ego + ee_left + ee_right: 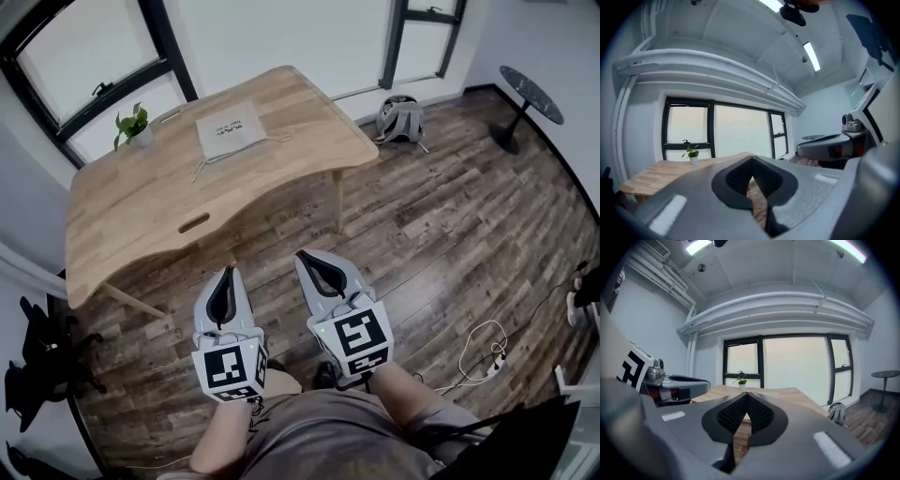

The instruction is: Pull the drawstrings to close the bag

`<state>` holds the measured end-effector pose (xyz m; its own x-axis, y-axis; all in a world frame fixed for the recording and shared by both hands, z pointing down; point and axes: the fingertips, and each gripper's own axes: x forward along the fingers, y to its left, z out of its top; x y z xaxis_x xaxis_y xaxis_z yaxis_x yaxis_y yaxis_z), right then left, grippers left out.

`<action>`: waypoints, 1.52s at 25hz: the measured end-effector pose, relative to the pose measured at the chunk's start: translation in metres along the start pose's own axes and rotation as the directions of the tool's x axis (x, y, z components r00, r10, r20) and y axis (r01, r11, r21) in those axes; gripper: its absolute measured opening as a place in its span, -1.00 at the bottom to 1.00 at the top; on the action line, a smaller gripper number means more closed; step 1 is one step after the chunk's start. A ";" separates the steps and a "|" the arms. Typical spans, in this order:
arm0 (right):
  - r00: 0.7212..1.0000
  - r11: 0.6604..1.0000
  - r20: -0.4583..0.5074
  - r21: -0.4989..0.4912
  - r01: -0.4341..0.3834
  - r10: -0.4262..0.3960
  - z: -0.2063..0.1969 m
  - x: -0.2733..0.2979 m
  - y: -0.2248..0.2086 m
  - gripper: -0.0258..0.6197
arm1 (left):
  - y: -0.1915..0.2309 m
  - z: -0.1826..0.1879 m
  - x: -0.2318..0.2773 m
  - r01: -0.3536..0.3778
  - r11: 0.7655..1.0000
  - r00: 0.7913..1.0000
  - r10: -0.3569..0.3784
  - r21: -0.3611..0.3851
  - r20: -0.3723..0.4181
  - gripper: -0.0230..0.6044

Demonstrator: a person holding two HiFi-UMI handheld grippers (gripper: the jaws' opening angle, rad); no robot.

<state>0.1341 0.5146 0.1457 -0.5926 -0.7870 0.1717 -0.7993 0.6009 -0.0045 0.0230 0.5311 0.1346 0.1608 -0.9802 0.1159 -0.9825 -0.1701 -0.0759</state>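
A white drawstring bag (230,128) lies flat on the far part of the wooden table (169,202), its cords trailing to the left and right. Both grippers hang over the wood floor, well short of the table's near edge and far from the bag. My left gripper (230,271) has its tips together and holds nothing; in its own view the dark pads (740,176) meet at the tip. Beside it my right gripper (303,254) is shut and empty too, its pads (757,414) closed toward the table.
A small potted plant (134,127) stands at the table's back left by the window. A grey backpack (400,119) lies on the floor beyond the table, and a round black side table (530,94) stands at far right. A white cable (483,342) lies on the floor at right.
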 end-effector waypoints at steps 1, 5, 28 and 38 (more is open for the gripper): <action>1.000 1.000 -0.004 0.002 -0.005 0.005 -0.002 0.002 -0.003 -0.83 | 0.000 -0.003 0.004 -0.002 1.000 1.000 0.002 -0.003 -0.010 -0.93; 1.000 1.000 -0.011 0.010 -0.019 0.019 -0.008 0.021 -0.018 -0.83 | 0.003 -0.007 0.031 -0.011 1.000 1.000 0.011 0.001 -0.022 -0.93; 0.999 0.999 -0.003 -0.036 -0.034 0.034 0.035 0.270 -0.114 -0.83 | 0.127 0.001 0.269 -0.010 1.000 1.000 0.010 -0.015 -0.004 -0.93; 1.000 0.999 0.020 -0.026 -0.022 0.022 0.049 0.304 -0.151 -0.83 | 0.136 0.010 0.317 -0.021 1.000 1.000 0.021 0.006 -0.004 -0.93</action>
<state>0.0704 0.1779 0.1502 -0.6121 -0.7760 0.1523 -0.7834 0.6213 0.0173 -0.0586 0.1959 0.1508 0.1397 -0.9831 0.1187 -0.9851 -0.1501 -0.0838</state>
